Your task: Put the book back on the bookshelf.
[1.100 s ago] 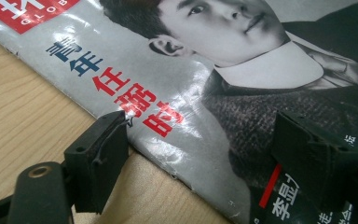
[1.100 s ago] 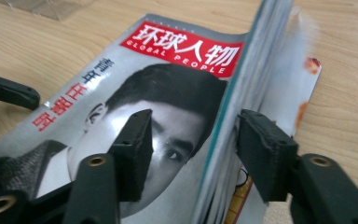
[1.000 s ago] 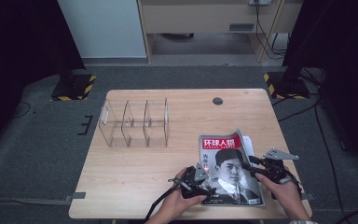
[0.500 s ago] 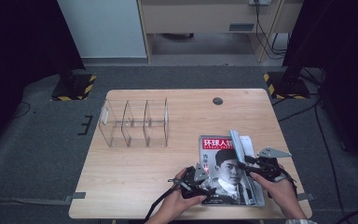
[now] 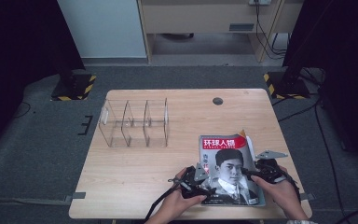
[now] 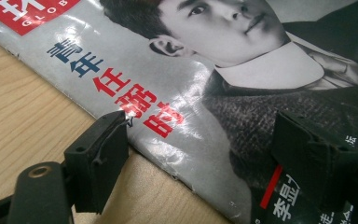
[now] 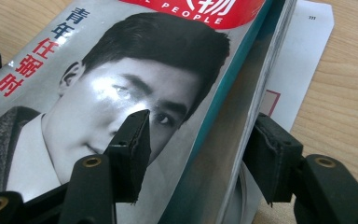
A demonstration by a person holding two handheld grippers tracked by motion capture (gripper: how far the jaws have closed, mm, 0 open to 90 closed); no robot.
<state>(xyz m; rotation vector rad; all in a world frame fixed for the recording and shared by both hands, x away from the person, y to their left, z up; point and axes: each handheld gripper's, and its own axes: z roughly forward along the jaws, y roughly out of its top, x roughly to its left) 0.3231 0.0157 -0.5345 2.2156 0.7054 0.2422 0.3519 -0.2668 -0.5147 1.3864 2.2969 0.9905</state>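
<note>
The magazine [image 5: 230, 172] is being straddled at its fore edge by the right claw [image 7: 196, 154], just opening, while the spread left claw [image 6: 205, 154] is best kept pinning the spine side.

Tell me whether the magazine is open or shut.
Nearly shut. The magazine lies cover up on the table, but its cover edge lifts slightly, showing pages beneath, in the right gripper view.

Magazine [image 5: 228, 172]: glossy paper cover, light glare on it. Table [image 5: 135, 177]: pale matt wood grain. Organiser [image 5: 135, 123]: clear smooth plastic. Left gripper [image 6: 200, 154] and right gripper [image 7: 200, 158]: matt black jaws.
</note>
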